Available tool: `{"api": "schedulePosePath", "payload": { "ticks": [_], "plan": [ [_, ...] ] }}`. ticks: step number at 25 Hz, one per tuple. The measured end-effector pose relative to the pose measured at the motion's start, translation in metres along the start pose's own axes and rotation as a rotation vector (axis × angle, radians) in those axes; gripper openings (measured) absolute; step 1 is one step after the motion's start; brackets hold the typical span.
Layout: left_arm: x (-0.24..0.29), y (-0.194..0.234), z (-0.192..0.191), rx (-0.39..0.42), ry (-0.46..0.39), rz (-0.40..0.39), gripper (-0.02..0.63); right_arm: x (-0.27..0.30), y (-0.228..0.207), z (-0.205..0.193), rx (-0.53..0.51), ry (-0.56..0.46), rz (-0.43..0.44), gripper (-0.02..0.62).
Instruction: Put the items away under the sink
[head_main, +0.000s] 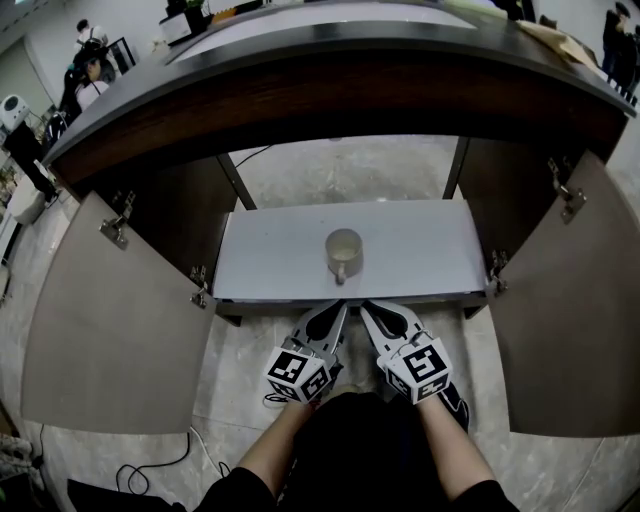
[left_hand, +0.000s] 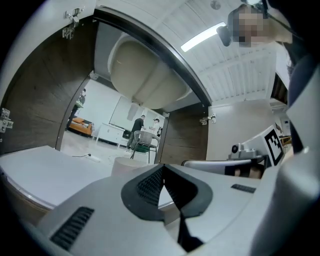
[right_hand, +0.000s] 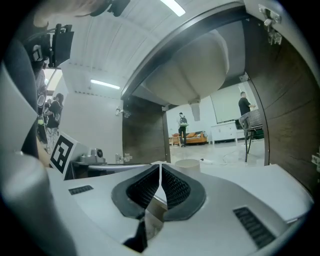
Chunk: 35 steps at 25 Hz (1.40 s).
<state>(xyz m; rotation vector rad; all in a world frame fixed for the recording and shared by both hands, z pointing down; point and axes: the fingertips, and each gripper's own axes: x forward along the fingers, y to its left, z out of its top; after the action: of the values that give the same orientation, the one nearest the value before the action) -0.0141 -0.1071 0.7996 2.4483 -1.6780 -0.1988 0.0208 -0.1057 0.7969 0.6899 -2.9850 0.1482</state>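
A beige mug (head_main: 343, 253) stands upright on the grey shelf (head_main: 270, 260) inside the open cabinet under the sink, its handle toward me. My left gripper (head_main: 343, 306) and my right gripper (head_main: 364, 306) sit side by side just in front of the shelf's edge, both shut with nothing between their pads. In the left gripper view the mug (left_hand: 126, 164) shows just beyond the closed left gripper (left_hand: 163, 166). The right gripper view has the mug (right_hand: 188, 163) past the closed right gripper (right_hand: 160, 164). The pale sink bowl (left_hand: 145, 75) hangs overhead.
Both cabinet doors stand swung wide: the left door (head_main: 110, 320) and the right door (head_main: 575, 310). Two metal legs (head_main: 237, 180) rise behind the shelf. A black cable (head_main: 160, 460) lies on the floor at lower left. People stand far off in the room.
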Motion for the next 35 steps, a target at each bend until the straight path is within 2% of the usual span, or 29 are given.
{"api": "schedulePosePath", "payload": {
  "ticks": [5,11,16,20,24,28,35],
  "plan": [
    [0.004,-0.009,0.023,0.035,-0.040,-0.035,0.008,0.001,0.002,0.024,-0.018,-0.036,0.015,0.038],
    [0.015,-0.018,0.072,0.077,-0.111,-0.044,0.008,0.001,-0.006,0.065,-0.053,-0.072,-0.024,0.038],
    [0.024,-0.029,0.122,0.088,-0.161,-0.053,0.008,0.002,-0.003,0.119,-0.135,-0.127,-0.016,0.038],
    [0.025,-0.039,0.179,0.160,-0.176,-0.018,0.008,0.005,-0.002,0.180,-0.129,-0.199,-0.066,0.038],
    [0.026,-0.055,0.228,0.165,-0.138,-0.006,0.008,0.000,-0.005,0.227,-0.085,-0.198,-0.115,0.037],
    [0.026,-0.069,0.265,0.147,-0.091,-0.016,0.008,-0.011,0.000,0.270,-0.093,-0.159,-0.136,0.037],
    [0.014,-0.119,0.354,0.102,-0.076,-0.037,0.008,-0.053,0.019,0.363,-0.094,-0.132,-0.180,0.037]
  ]
}}
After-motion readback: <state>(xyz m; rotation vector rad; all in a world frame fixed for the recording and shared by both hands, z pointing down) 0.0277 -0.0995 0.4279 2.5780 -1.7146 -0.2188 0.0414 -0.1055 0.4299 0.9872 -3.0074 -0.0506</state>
